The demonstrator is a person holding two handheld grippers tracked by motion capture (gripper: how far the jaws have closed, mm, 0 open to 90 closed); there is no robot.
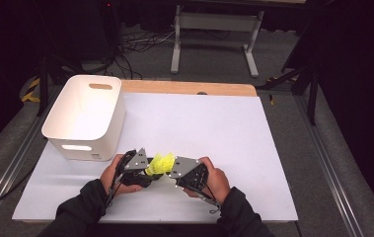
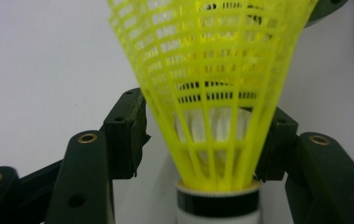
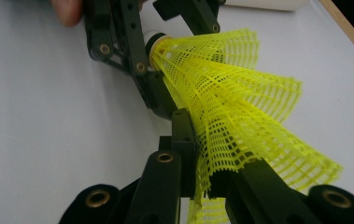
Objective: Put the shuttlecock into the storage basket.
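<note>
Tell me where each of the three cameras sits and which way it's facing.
High view: above the person's side, looking forward and down at the table, white bin, both forearms and hands.
Left gripper view: rides the left gripper, looking along its jaws at the yellow shuttlecock between them.
Right gripper view: rides the right gripper, whose jaws pinch the skirt; the left gripper sits beyond.
All share the shuttlecock.

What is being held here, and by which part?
A yellow shuttlecock. The right gripper pinches the rim of its plastic skirt; the left gripper brackets the skirt near the cork, one jaw apart from it.
</note>
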